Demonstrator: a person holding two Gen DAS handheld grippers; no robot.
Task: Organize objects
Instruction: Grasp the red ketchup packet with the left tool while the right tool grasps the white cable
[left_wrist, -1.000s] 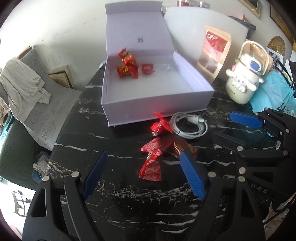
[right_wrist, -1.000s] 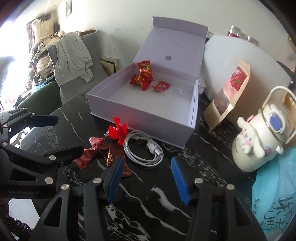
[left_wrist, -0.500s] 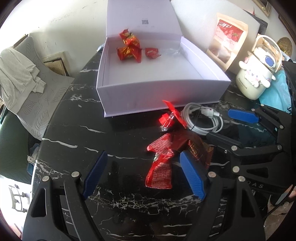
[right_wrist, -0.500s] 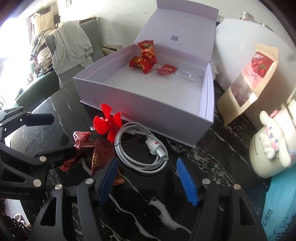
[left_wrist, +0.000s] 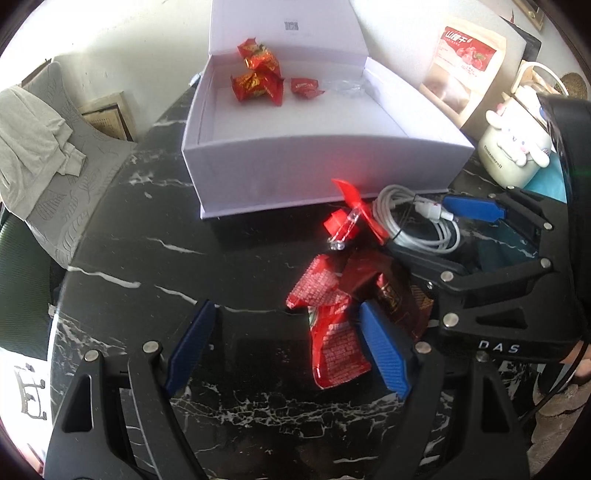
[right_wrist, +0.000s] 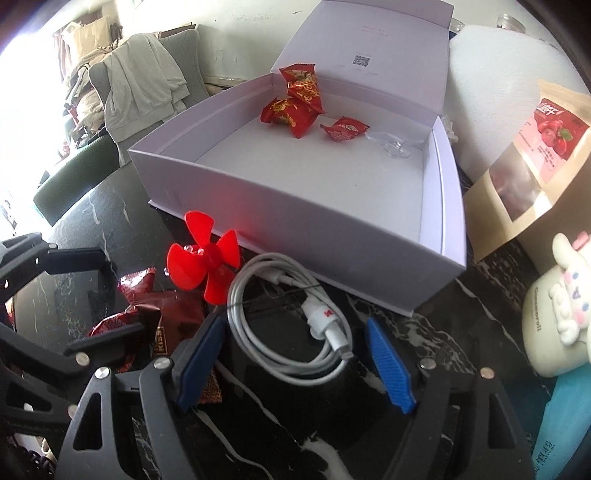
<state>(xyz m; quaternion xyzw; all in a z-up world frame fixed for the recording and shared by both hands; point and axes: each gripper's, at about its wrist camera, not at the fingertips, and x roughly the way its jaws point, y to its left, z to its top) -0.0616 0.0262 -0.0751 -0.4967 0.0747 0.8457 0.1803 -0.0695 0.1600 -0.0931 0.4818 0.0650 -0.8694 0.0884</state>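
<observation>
White coiled cable (right_wrist: 291, 325), at 12 o'clock between the wide-open fingers of the right tool (right_wrist: 295, 360), lies on the black marble counter (left_wrist: 147, 258) just before the open box (right_wrist: 439, 206). Light, springy, slippery; best pinched across the bundled loops. Left tool (left_wrist: 284, 350), also wide, flanks a crinkly red wrapper (left_wrist: 332, 343).

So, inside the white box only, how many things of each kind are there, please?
Red snack packets: 3
Clear plastic piece: 1
Total in the white box: 4
</observation>
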